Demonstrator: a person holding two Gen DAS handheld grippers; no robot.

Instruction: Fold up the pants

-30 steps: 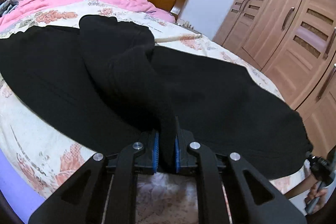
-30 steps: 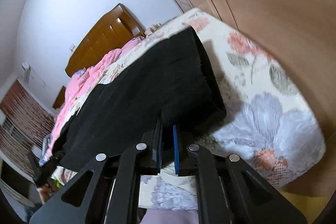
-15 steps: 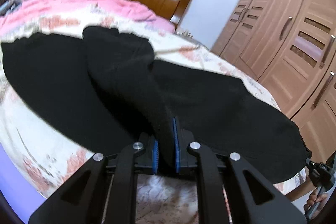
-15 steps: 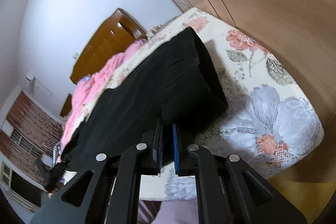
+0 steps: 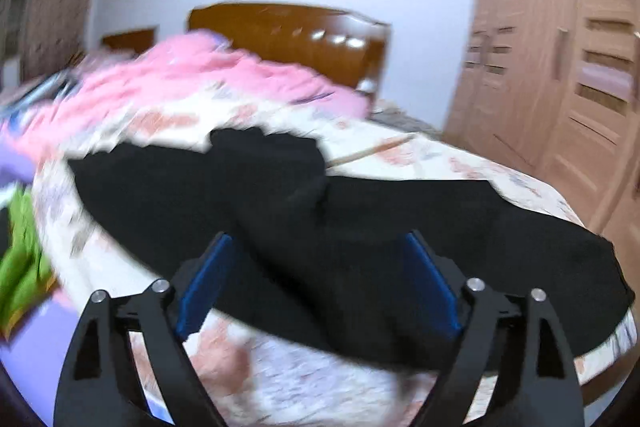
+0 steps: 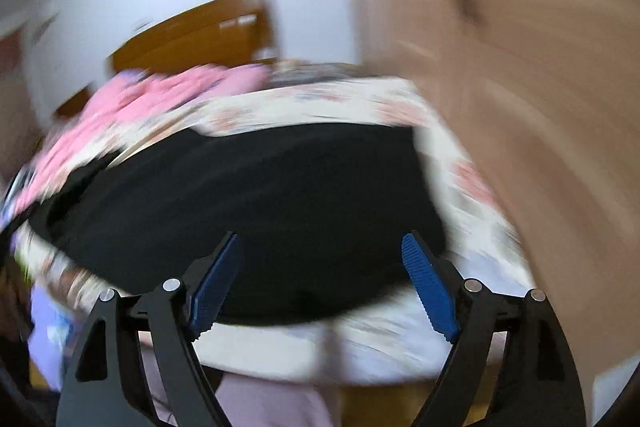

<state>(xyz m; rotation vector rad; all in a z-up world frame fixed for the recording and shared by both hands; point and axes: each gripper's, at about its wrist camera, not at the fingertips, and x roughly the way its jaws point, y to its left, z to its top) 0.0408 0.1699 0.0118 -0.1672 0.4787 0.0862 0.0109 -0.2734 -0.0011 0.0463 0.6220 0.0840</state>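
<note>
The black pants (image 5: 280, 211) lie spread across the near edge of the floral bed sheet (image 5: 400, 155), with a raised fold near their middle. My left gripper (image 5: 320, 279) is open, its blue pads wide apart just in front of the cloth, holding nothing. In the right wrist view the pants (image 6: 260, 195) lie flat along the bed's edge. My right gripper (image 6: 320, 275) is open too, pads spread before the cloth's near hem. Both views are motion-blurred.
A pink quilt (image 5: 192, 75) is heaped at the back of the bed before a wooden headboard (image 5: 288, 35). A wooden wardrobe (image 5: 560, 67) stands close on the right. Green cloth (image 5: 20, 267) lies at the left below the bed.
Both grippers have opened and let go of the pants. Both have pulled back from the bed, and the pants now lie flat on the sheet.
</note>
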